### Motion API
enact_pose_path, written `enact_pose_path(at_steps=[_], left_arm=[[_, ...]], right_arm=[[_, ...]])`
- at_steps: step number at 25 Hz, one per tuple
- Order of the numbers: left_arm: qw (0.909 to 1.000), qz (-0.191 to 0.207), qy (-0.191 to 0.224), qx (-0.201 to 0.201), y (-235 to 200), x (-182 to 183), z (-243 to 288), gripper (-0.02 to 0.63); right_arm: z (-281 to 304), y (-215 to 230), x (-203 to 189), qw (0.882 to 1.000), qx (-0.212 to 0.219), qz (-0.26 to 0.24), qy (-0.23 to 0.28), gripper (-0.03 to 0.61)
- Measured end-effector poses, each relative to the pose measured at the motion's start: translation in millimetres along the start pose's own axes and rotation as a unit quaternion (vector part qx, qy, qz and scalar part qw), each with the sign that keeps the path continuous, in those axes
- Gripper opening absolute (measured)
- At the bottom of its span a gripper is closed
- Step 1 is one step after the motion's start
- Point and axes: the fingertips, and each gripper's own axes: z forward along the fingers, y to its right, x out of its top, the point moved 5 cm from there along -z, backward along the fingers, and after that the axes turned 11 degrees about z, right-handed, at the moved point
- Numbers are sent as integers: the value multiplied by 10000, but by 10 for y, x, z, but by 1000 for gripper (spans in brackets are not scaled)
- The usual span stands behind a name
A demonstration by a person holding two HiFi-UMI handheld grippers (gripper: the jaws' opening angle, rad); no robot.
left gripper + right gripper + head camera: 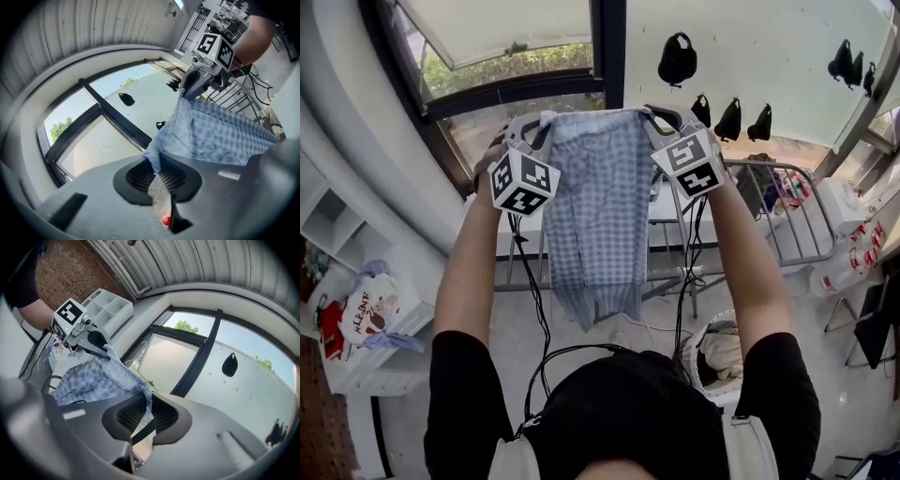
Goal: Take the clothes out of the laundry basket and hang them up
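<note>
The garment point(598, 206) was a pale blue-and-white check, small squares all over. The cubes point(523, 183) on the left gripper point(546, 124) and right gripper point(650, 116) bore black square markers on white. The person's sleeves point(464, 375) were black, and so were the cables point(539, 309). At the far side the window frame point(607, 47) was near black. The wall point(750, 47) to its right was white, with black shapes point(677, 58) on it. The drying rack point(797, 225) was grey metal. Near right, the laundry basket point(692, 349) was white.

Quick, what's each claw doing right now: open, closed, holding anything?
Left claw: closed on one top corner of the blue checked garment.
Right claw: closed on the garment's other top corner.
</note>
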Motion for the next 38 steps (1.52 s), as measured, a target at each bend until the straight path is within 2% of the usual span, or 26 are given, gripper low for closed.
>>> enact_pose_path(at_steps=[4,7,10,16,20,25,33,35,36,37,38], left_arm=[[9994,-132,-228,-203,114,-246,573,29],[9982,-170,-407,-414,311,-480,935,31],[9962,-188,-531,-663,533,-708,1255,31],[9874,-397,-924,-1218,1055,-1121,1708,34],[9787,-595,-1162,-1584,1439,-1361,1883,35],[9646,-1038,-1389,-1988,1881,-1541,1969,37],[9397,-1561,-1778,-2468,2457,-1763,1877,51],[9356,-1722,-1803,-2498,2530,-1779,1845,71],[9333,-1818,-1802,-2519,2558,-1783,1827,102],[9307,-1914,-1794,-2551,2582,-1786,1806,138],[9280,-2011,-1774,-2586,2601,-1787,1782,174]], right_arm=[[556,221,-394,9993,213,191,-261,49],[949,296,-781,9961,446,534,-540,52],[1283,324,-1164,9915,612,838,-785,55],[1706,222,-1867,9815,903,1033,-1335,55],[1870,50,-2302,9727,1102,1089,-1728,55],[1941,-170,-2737,9586,1389,1202,-2175,55],[1875,-542,-3179,9375,1662,1377,-2731,56],[1846,-604,-3250,9320,1702,1392,-2880,59],[1828,-633,-3274,9292,1738,1425,-2934,66],[1805,-668,-3288,9259,1811,1494,-2961,81],[1778,-712,-3290,9221,1924,1599,-2952,128]])
